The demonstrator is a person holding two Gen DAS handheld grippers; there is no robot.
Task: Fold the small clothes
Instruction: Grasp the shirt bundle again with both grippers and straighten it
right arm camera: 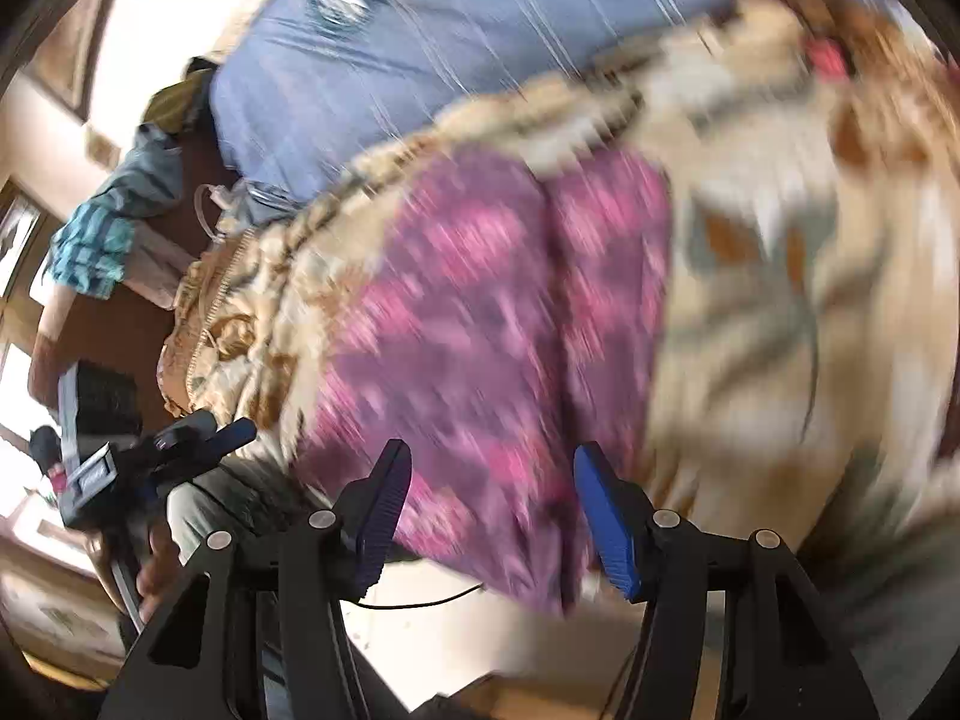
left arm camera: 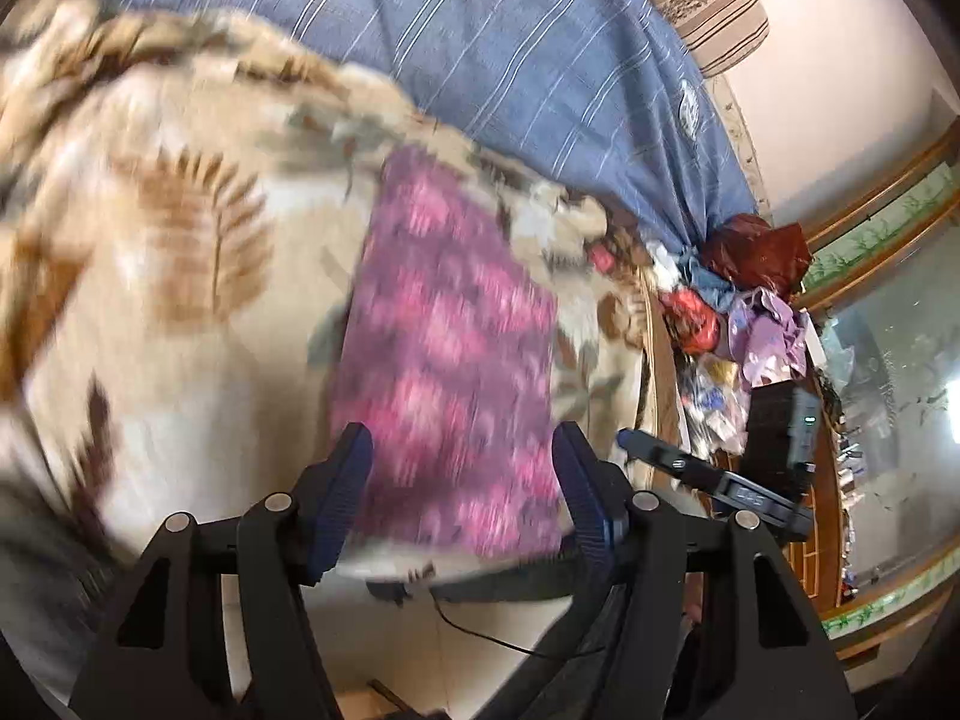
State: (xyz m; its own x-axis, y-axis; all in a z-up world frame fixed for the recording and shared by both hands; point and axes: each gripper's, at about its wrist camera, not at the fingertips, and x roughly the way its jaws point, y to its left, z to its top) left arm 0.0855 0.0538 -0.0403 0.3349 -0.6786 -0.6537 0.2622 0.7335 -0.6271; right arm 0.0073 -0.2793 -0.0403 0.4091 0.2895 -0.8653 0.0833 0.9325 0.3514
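- My left gripper [left arm camera: 462, 468]: jaws apart, nothing clamped; the blue pads [left arm camera: 345, 480] stand clear above the cloth.
- My right gripper [right arm camera: 492, 504]: jaws likewise apart and empty.
- Purple-pink patterned garment [left arm camera: 450, 360]: lies flat as a long folded strip on the beige leaf-print blanket [left arm camera: 180, 228], below both grippers; blurred in both views.
- Blue striped sheet [left arm camera: 510, 48]: beyond the blanket.
- Heap of clothes [left arm camera: 750, 288]: at the bed's far edge, well apart from the garment.
- Nothing lies between the fingers and the garment.
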